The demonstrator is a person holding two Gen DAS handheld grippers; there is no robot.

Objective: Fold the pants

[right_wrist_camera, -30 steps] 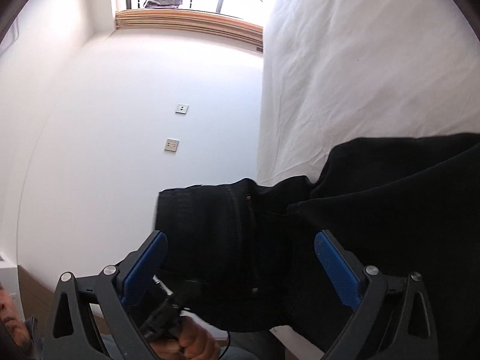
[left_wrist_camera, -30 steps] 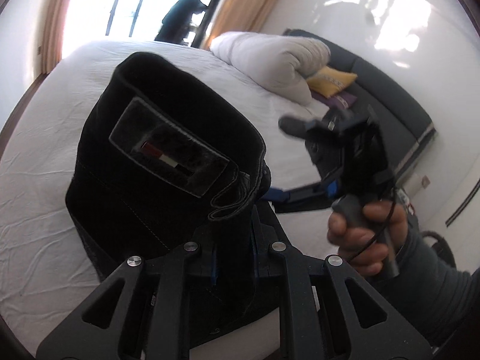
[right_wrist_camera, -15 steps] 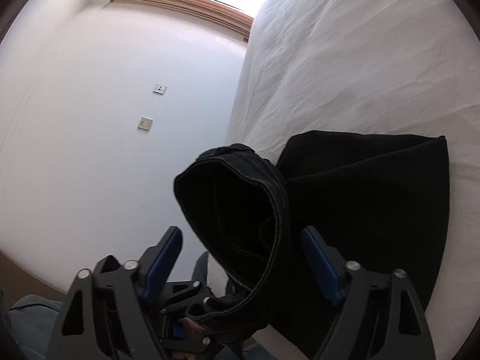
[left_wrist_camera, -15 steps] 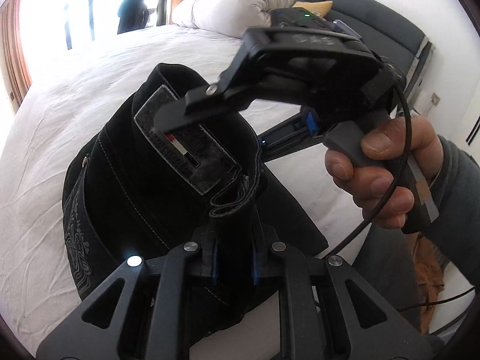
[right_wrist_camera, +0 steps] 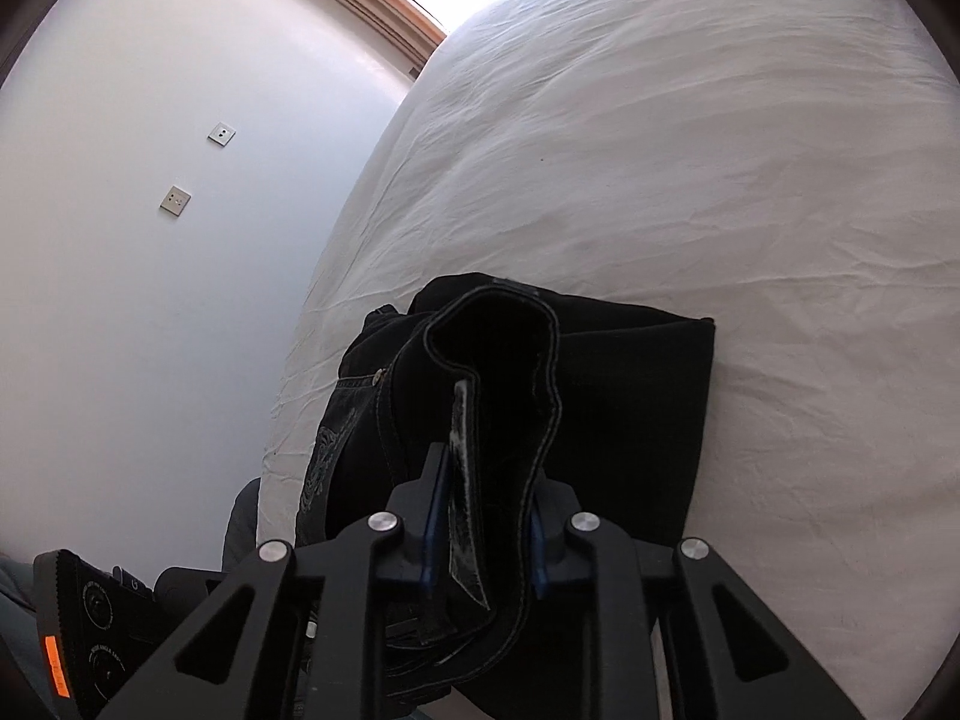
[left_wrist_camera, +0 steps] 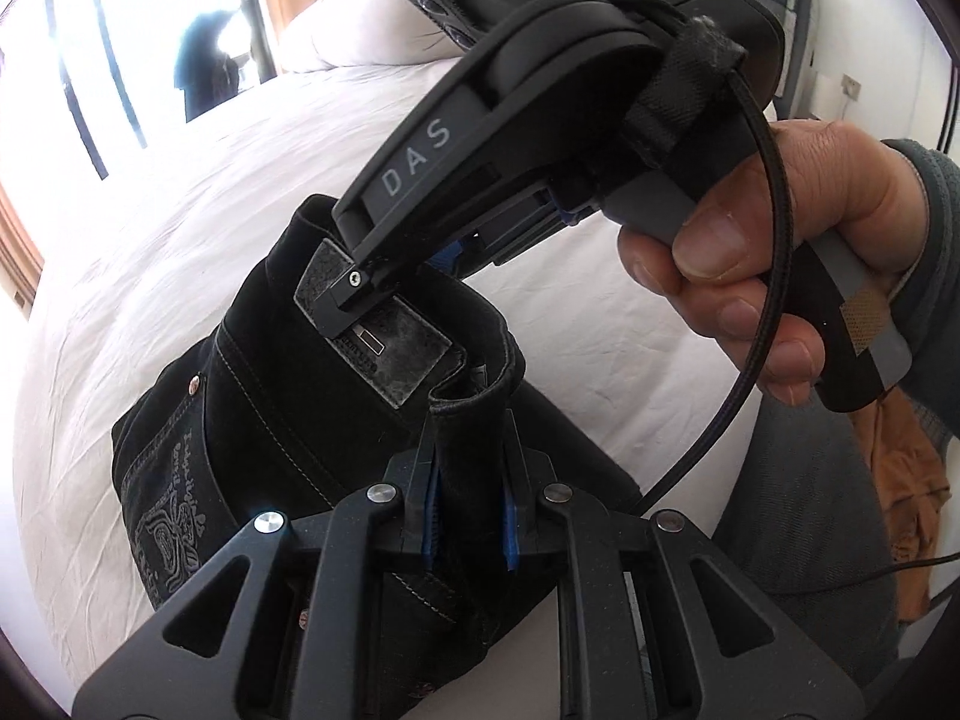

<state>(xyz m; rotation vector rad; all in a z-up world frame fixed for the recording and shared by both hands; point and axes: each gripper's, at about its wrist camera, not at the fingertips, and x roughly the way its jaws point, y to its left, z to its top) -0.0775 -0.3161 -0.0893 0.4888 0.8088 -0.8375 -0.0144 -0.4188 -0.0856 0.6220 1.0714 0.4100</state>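
Black pants [left_wrist_camera: 270,420] lie partly folded on the white bed [left_wrist_camera: 180,180], with the waistband lifted off the pile. My left gripper [left_wrist_camera: 468,480] is shut on one bunched fold of that waistband. A hand [left_wrist_camera: 750,276] holds my right gripper [left_wrist_camera: 396,282], whose tip rests on the grey leather patch [left_wrist_camera: 384,348]. In the right wrist view the right gripper [right_wrist_camera: 483,498] has its jaws closing. The waistband and the patch [right_wrist_camera: 462,480] fill the gap between the blue pads. The rest of the pants [right_wrist_camera: 630,420] lies flat beyond.
A white pillow [left_wrist_camera: 360,30] and a dark headboard [left_wrist_camera: 798,30] lie at the bed's far end, a bright window [left_wrist_camera: 120,60] beyond. A white wall with sockets [right_wrist_camera: 174,198] runs along the bed's left side. Orange cloth [left_wrist_camera: 912,480] hangs off the bed.
The right gripper's wide-open jaws came in over the raised waistband and closed around it. The left gripper, still holding the waistband, swung nearer the right one and lower.
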